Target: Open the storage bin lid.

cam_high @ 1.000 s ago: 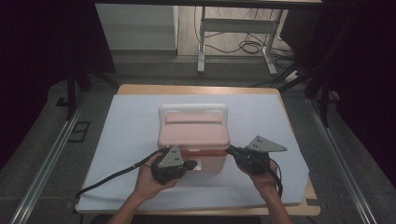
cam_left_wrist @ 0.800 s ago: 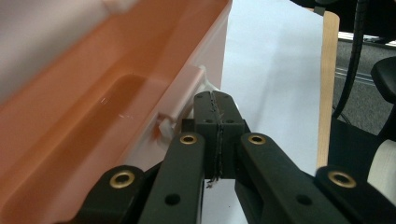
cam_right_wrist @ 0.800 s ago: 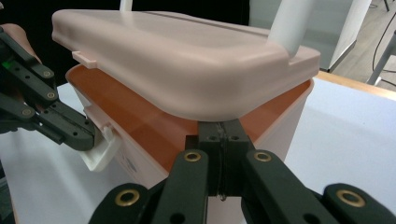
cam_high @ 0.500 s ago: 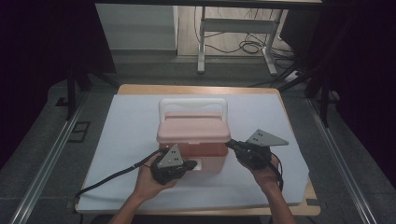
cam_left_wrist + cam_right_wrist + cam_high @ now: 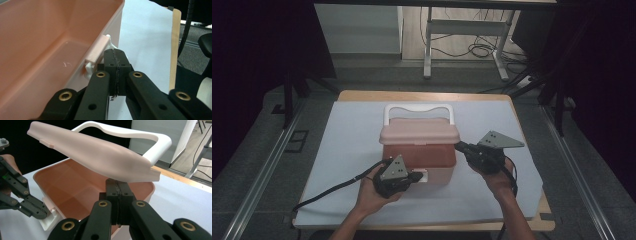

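Two closed grippers work my pink plastic cooler box [image 5: 419,157]: right gripper [image 5: 117,185], jaws together, props the pink lid [image 5: 95,155] from below. Left gripper [image 5: 116,58], jaws together, presses the white front latch [image 5: 96,53] beside it; I should lift slowly, tips well under.

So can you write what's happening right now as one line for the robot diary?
step: lifting lid | right tool: shut, under lid | left tool: shut, at latch | box: partly open, looks empty

We work bare-armed, no sleeves showing. Our left tool [image 5: 417,176] and right tool [image 5: 460,146] are matte black, each topped by a grey three-cornered plate with small dark holes. Brass-ringed pivots stud the black linkage arms, and a black cable trails from each.
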Action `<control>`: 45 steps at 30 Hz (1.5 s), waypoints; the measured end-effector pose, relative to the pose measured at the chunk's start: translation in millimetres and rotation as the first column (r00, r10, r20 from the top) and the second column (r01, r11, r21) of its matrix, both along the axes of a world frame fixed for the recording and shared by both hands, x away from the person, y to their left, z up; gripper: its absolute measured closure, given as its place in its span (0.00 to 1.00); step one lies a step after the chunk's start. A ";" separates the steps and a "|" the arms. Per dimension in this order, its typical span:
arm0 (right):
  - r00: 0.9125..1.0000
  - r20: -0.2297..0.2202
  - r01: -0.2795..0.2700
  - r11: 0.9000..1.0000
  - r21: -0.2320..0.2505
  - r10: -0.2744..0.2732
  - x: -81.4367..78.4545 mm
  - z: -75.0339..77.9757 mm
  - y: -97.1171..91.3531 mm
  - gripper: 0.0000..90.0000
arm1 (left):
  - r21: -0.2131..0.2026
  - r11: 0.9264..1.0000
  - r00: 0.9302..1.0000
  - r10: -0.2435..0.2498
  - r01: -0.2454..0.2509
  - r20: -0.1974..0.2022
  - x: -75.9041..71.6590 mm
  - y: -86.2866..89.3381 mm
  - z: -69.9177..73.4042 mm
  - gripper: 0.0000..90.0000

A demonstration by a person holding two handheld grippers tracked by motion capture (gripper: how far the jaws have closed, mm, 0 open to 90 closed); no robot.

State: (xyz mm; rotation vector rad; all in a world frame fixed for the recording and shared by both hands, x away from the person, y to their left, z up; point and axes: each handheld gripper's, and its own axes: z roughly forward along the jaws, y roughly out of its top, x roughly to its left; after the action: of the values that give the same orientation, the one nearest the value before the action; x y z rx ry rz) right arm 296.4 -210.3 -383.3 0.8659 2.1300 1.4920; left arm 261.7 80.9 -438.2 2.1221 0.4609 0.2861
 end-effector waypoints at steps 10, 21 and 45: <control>1.000 0.003 -0.001 1.000 -0.003 0.001 5.1 5.3 -0.7 0.99 | -0.001 1.000 1.000 -0.001 0.001 0.000 0.1 0.2 -0.1 1.00; 1.000 0.005 0.007 1.000 -0.005 -0.007 10.6 13.0 0.2 0.99 | -0.002 1.000 1.000 -0.002 0.002 -0.001 0.3 0.5 -0.3 1.00; 0.999 0.007 0.040 0.999 -0.015 -0.040 32.0 32.5 -1.0 0.99 | -0.004 1.000 1.000 -0.007 0.007 -0.004 1.3 1.8 -0.1 1.00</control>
State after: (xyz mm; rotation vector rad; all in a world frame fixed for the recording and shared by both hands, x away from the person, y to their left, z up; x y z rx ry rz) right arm 328.4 -211.3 -350.7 0.8915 2.1042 1.4545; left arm 262.9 82.7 -438.3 2.1205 0.4558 0.2769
